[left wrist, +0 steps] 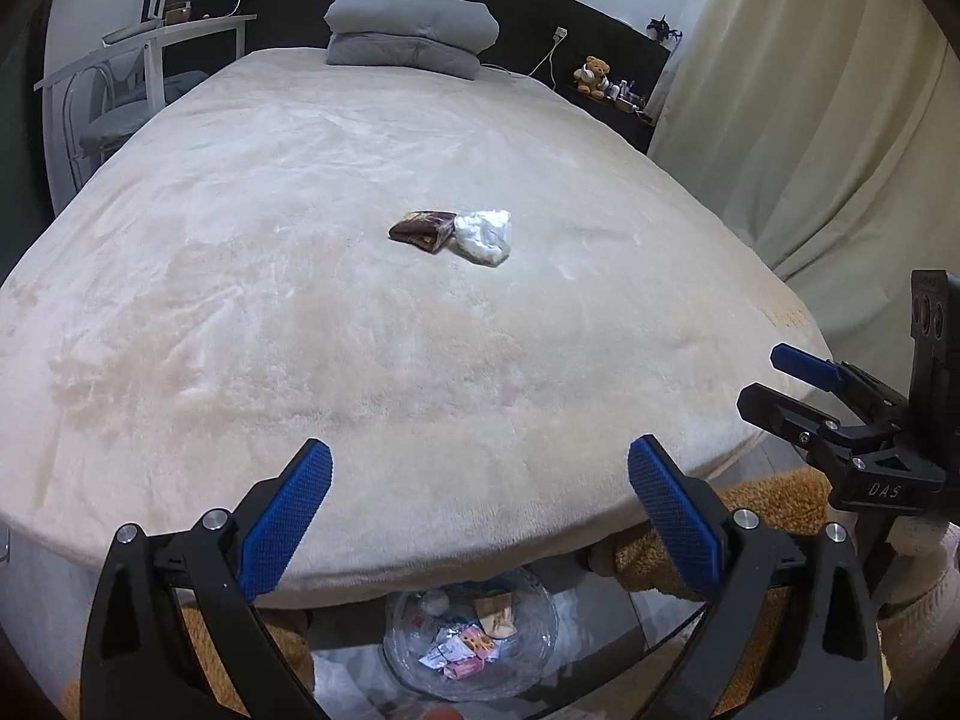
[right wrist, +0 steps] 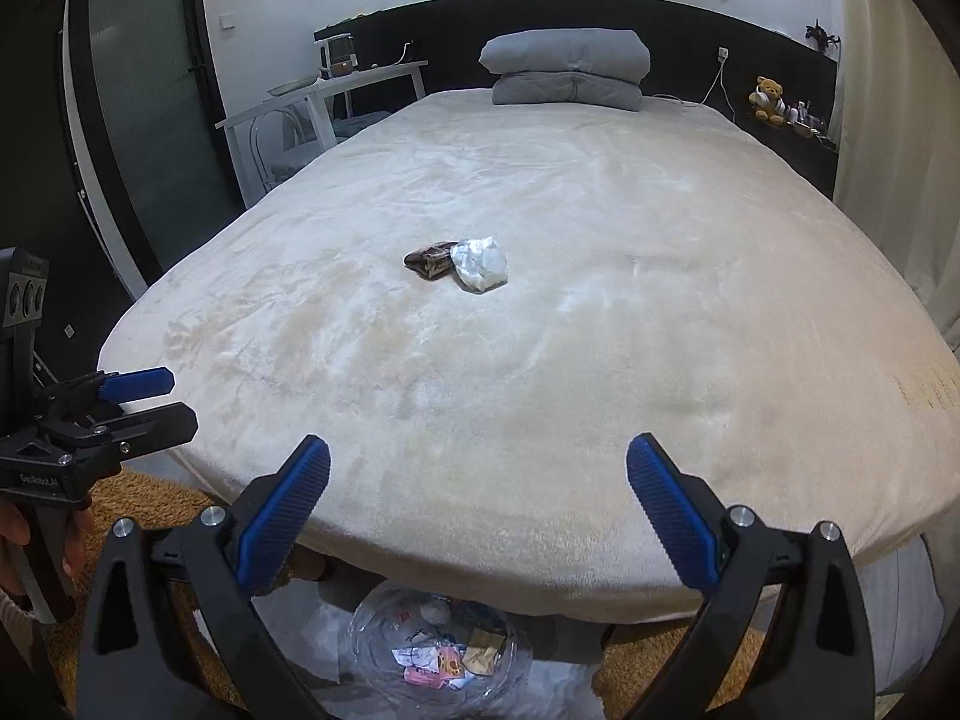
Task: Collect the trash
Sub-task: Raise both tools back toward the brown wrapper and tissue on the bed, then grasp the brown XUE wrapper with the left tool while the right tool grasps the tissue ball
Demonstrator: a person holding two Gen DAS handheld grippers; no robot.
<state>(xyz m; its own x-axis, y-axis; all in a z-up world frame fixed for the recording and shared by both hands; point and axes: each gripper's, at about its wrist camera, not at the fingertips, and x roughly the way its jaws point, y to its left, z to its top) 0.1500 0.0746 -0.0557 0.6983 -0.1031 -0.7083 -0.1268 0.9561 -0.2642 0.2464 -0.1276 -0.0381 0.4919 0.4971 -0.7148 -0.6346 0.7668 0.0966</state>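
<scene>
— Cream plush bed (left wrist: 420,330) fills the left wrist view, with folded grey bedding (left wrist: 411,36) at its far end against the dark headboard. What lies on it?

— Near the middle of the bed, a brown wrapper (left wrist: 423,230) and a crumpled white wrapper (left wrist: 485,235) lie touching, the white one on the side nearer the curtain (left wrist: 810,120).

— And the left gripper (left wrist: 480,516)?

— It hangs over the near edge of the bed, its jaws spread wide with nothing between the blue pads (left wrist: 288,516). Below that edge, on the floor, a clear trash bag (left wrist: 471,642) holds several small wrappers. The right gripper (left wrist: 774,378) shows by the bed's near corner on the curtain side; from this angle I cannot tell how wide it stands.

— Now the right wrist view.

— Same bed (right wrist: 540,360), same grey bedding (right wrist: 567,69) at the far end. The brown wrapper (right wrist: 429,260) and white wrapper (right wrist: 480,264) sit together mid-bed, well away from both grippers. The right gripper (right wrist: 479,510) is over the near edge of the bed, jaws wide apart and empty. The trash bag (right wrist: 438,654) lies on the floor under that edge. The left gripper (right wrist: 165,402) shows beside the bed's near corner, held in a hand (right wrist: 72,540).
</scene>
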